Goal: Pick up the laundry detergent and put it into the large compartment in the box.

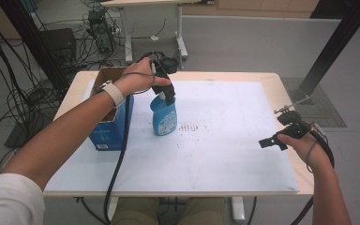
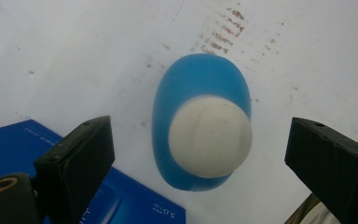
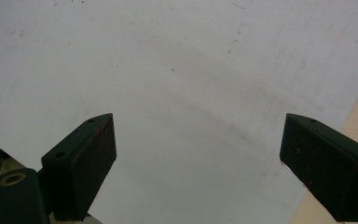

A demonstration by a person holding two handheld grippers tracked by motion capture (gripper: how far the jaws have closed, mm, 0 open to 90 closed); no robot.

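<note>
- White board [image 1: 225, 154] covered the tabletop, bare but for faint reddish scuffs at frame centre.
- The blue box [image 1: 108, 133] stood left of centre in the high view, open-topped, just beside the bottle; I judged it could crowd the near jaw.
- The blue bottle [image 1: 164, 117] stood upright at centre; smooth plastic, probably light and slippery, best taken at the neck under its pale cap [image 2: 210, 138].
- The left gripper [image 2: 198, 163] hung above that cap, jaws wide apart, touching nothing.
- The right gripper [image 1: 281, 133] idled at the right edge, jaws likewise spread and empty.
</note>
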